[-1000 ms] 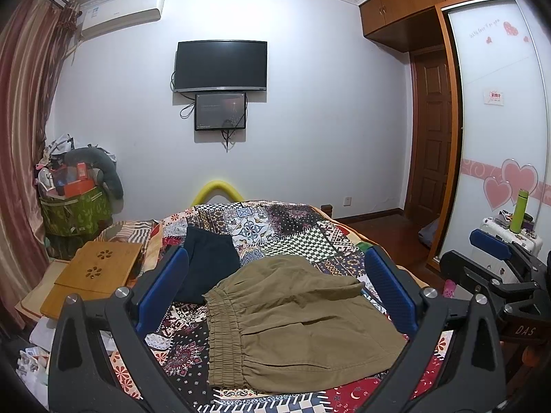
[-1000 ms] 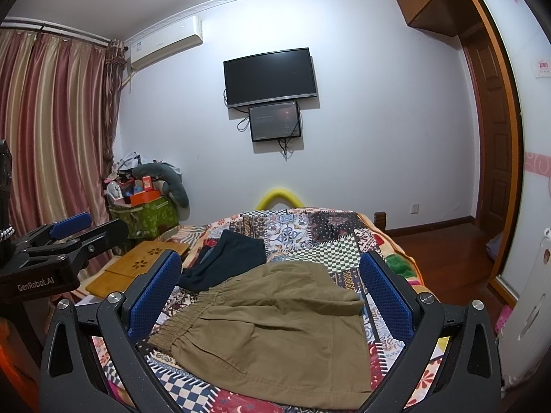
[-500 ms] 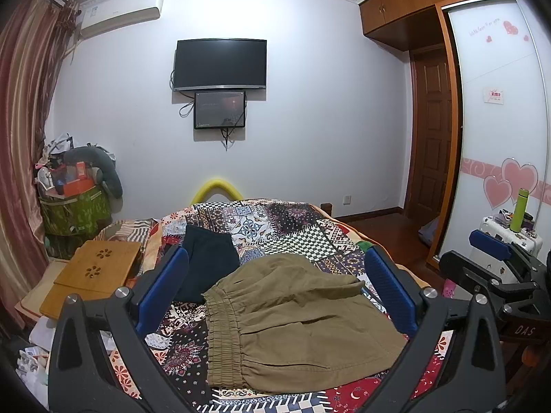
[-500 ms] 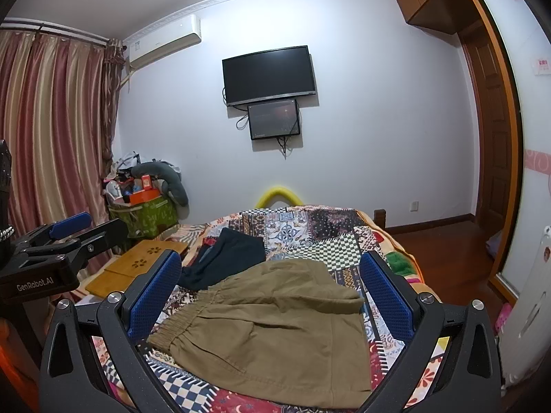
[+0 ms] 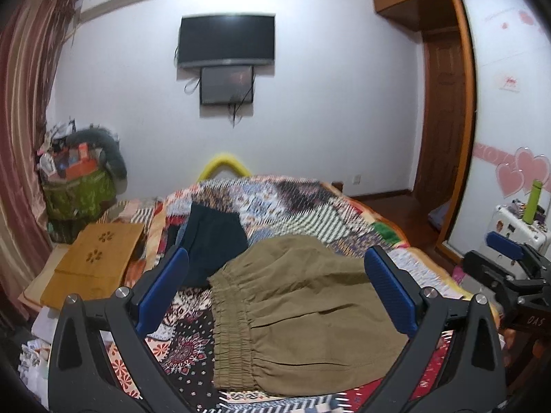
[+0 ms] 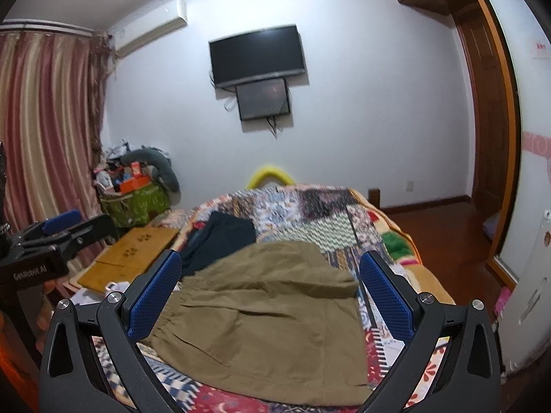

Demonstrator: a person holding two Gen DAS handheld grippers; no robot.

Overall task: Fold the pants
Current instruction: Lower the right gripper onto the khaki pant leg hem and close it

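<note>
— Position of the garment?

— Olive-khaki cotton pants with a gathered elastic waistband (image 5: 296,313) lie flat on the multicoloured patchwork quilt (image 5: 347,220) that covers the bed, near its close edge. Waistband on the left side in both wrist views, the rest running off to the right. Cloth looks doubled over; upper layer humped at the far side. Right wrist view shows the same pants (image 6: 272,320) spread between the two blue pads.

— Tongs?

— Left gripper (image 5: 275,296) spread wide, black arms with blue ribbed pads, above the pants, nothing between the pads. Right gripper (image 6: 268,296) likewise wide apart, gripping nothing, hovering over the near part of the pants. No contact with the cloth visible from either one.

— Each visible from the other camera?

— Yes. The right unit shows at the right margin of the left view, the left unit at the left margin of the right view, a bit of hand (image 6: 48,287) under it.

— Anything else on the bed?

— Dark navy folded garment (image 5: 211,241) just beyond the waistband, its near edge touching or tucked under the khaki cloth; cannot tell which. Light wooden lap tray with flower cut-outs (image 5: 93,265) at the bed's left side.

— Background?

— Black flat wall television (image 5: 227,39), smaller dark screen below it, white wall.
</note>
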